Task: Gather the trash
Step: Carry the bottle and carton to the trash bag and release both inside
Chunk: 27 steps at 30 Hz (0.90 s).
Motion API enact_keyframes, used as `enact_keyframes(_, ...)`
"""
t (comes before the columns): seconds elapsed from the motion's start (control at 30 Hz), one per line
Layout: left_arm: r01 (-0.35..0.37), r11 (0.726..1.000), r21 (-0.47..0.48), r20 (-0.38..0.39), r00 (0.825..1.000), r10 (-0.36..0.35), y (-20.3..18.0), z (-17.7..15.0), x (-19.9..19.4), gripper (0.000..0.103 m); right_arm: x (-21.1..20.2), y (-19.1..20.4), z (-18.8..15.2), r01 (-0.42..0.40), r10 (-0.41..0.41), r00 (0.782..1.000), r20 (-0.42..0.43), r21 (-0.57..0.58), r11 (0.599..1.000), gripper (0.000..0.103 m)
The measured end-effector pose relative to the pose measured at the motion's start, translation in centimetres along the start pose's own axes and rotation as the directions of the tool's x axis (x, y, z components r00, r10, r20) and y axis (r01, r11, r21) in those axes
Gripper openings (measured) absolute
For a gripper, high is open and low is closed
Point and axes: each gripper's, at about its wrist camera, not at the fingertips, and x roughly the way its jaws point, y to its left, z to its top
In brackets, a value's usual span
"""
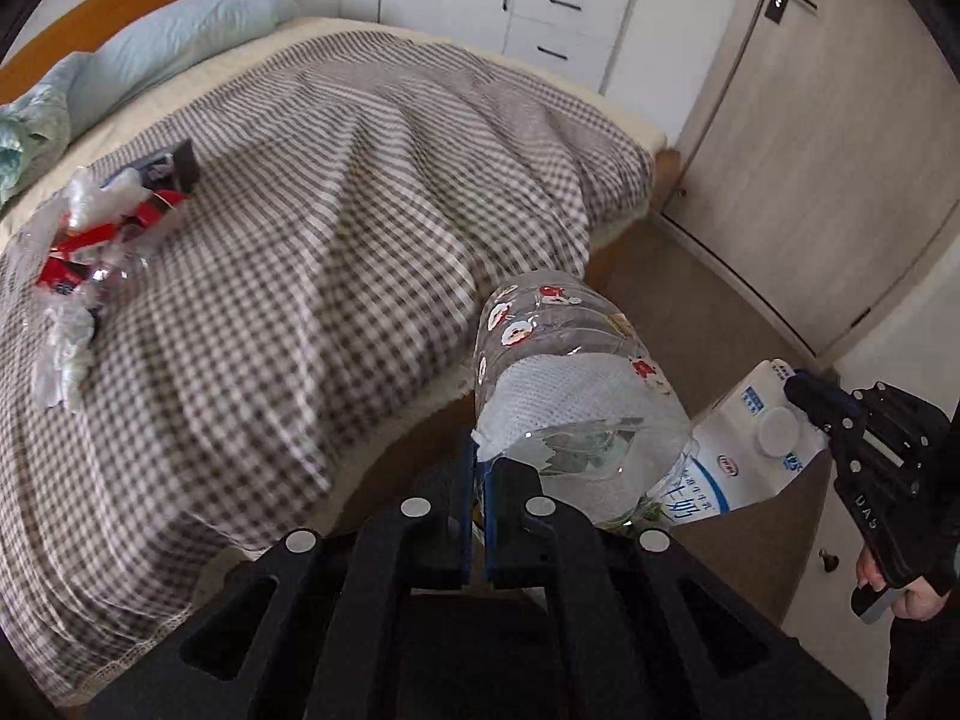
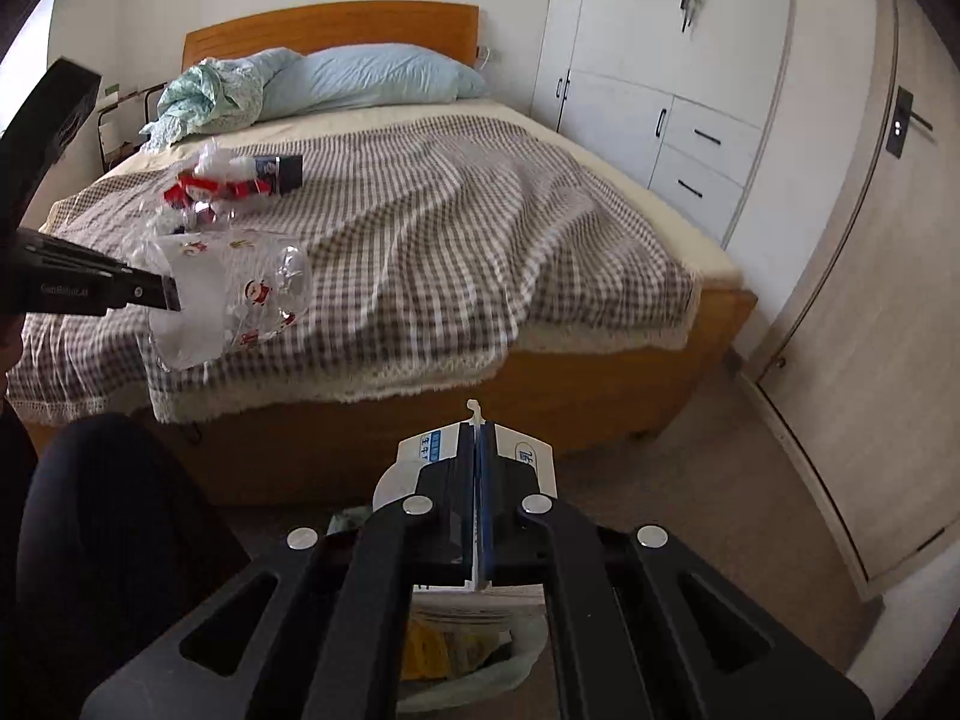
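Left gripper [image 1: 478, 468] is pinching the rim of a clear plastic container [image 1: 570, 372], its jaws pressed onto the torn edge, just off the bed's [image 1: 336, 192] near side. Right gripper [image 2: 478, 450] is clamping the top seam of a white milk carton [image 2: 420, 450], jaws closed on it, over a lined bin [image 2: 480, 672] before the bed. Remaining wrappers [image 2: 228, 186] are lying on the bed, toward the pillow [image 2: 372, 75].
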Motion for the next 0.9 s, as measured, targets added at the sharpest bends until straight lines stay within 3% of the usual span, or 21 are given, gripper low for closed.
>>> enact_keyframes(0.2,-0.021,0.995,0.096,-0.119,0.992,0.033,-3.7,-0.1,5.2,0.0,4.8,-0.7,-6.2,-0.072,0.08,0.991,-0.11,0.074,0.995,0.002)
enact_keyframes(0.37,-0.011,0.992,0.125,-0.201,0.979,0.036,-5.4,0.4,9.1,0.0,8.8,0.0,-10.2,-0.117,0.138,0.969,-0.204,0.109,0.987,0.002)
enact_keyframes(0.5,0.005,0.996,0.094,-0.296,0.955,0.023,-5.6,0.2,12.1,0.0,11.2,1.3,-13.2,-0.166,0.181,0.94,-0.289,0.075,0.983,0.002)
enact_keyframes(0.67,0.022,0.996,0.09,-0.348,0.938,0.01,-6.3,0.8,15.0,0.0,12.4,2.9,-15.8,-0.205,0.207,0.901,-0.381,0.048,0.978,0.002)
enact_keyframes(0.8,0.028,0.999,0.045,-0.395,0.919,-0.008,-6.6,0.5,18.2,0.0,15.7,3.7,-18.9,-0.214,0.223,0.842,-0.49,0.075,0.974,0.002)
enact_keyframes(0.9,0.034,0.999,-0.022,-0.452,0.891,-0.041,-6.2,-0.4,20.5,0.0,16.8,3.9,-19.8,-0.21,0.238,0.841,-0.486,0.112,0.971,0.004)
